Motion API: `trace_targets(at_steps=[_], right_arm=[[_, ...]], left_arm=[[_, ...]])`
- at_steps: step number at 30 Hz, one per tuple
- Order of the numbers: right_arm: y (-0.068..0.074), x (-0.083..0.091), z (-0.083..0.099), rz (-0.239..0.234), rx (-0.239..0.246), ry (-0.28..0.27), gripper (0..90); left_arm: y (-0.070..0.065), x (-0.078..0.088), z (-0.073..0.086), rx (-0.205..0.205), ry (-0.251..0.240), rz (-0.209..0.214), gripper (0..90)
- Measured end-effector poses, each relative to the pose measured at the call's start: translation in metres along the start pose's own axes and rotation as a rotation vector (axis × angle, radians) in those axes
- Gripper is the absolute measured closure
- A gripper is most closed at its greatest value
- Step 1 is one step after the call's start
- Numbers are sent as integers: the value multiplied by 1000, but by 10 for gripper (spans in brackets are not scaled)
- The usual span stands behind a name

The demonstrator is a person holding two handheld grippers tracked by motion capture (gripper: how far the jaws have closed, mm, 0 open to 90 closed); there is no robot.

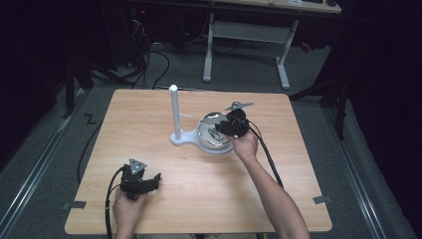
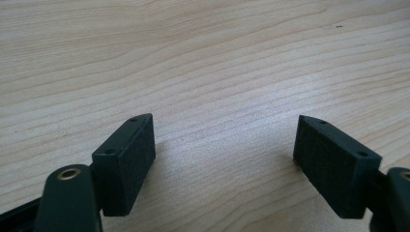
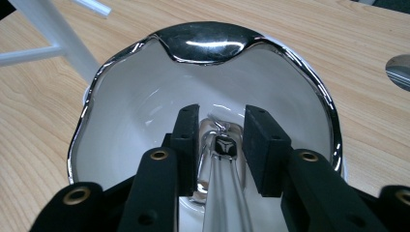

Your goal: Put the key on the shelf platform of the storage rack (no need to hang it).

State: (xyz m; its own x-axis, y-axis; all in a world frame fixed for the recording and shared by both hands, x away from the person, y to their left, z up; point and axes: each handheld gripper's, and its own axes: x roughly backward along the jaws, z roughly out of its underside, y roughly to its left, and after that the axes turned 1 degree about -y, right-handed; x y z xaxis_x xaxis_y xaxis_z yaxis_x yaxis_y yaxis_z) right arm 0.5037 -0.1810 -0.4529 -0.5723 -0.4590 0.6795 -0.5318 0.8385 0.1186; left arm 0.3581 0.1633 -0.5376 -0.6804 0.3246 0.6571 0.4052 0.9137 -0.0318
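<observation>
A shiny metal bowl (image 1: 205, 125) sits on the base of a white stand (image 1: 174, 112) near the middle of the wooden table (image 1: 278, 199). My right gripper (image 1: 225, 130) reaches into the bowl from its right side. In the right gripper view the jaws (image 3: 220, 113) stand a little apart inside the bowl (image 3: 208, 41), with a slim chrome handle (image 3: 223, 193) lying between them; a narrow gap shows at the right pad. My left gripper (image 1: 157, 180) rests low over the table's front left, and its jaws (image 2: 225, 123) are wide open above bare wood.
The stand's white pole (image 3: 53, 34) rises just left of the bowl, with a short side peg. Part of a shiny rounded object (image 3: 399, 72) lies on the table at the right edge of the right gripper view. Cables trail from both grippers. Desk legs stand on the floor beyond the table.
</observation>
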Motion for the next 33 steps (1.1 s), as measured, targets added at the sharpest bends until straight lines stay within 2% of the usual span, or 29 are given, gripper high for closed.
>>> trace_targets(at_steps=[5, 10, 13, 14, 19, 25, 27, 33], right_arm=[[2, 8, 2, -4, 31, -20, 619], [-1, 21, 6, 9, 29, -48, 569], [-4, 27, 7, 16, 24, -57, 568], [-6, 34, 8, 30, 23, -73, 570], [-9, 45, 9, 35, 34, -94, 574], [-11, 53, 12, 43, 38, -100, 582], [-14, 56, 15, 43, 32, -112, 582], [-21, 64, 23, 53, 14, -104, 582]], left_arm=[[0, 0, 0, 2, -1, 1, 231], [0, 0, 0, -1, 1, 1, 230], [0, 0, 0, -3, 1, -1, 230], [0, 0, 0, -2, 1, -1, 230], [-1, 0, 0, -4, 1, -3, 229], [-1, 0, 0, -5, 1, -3, 229], [-1, 0, 0, -5, 1, -4, 228], [-1, 0, 0, -8, 3, -6, 228]])
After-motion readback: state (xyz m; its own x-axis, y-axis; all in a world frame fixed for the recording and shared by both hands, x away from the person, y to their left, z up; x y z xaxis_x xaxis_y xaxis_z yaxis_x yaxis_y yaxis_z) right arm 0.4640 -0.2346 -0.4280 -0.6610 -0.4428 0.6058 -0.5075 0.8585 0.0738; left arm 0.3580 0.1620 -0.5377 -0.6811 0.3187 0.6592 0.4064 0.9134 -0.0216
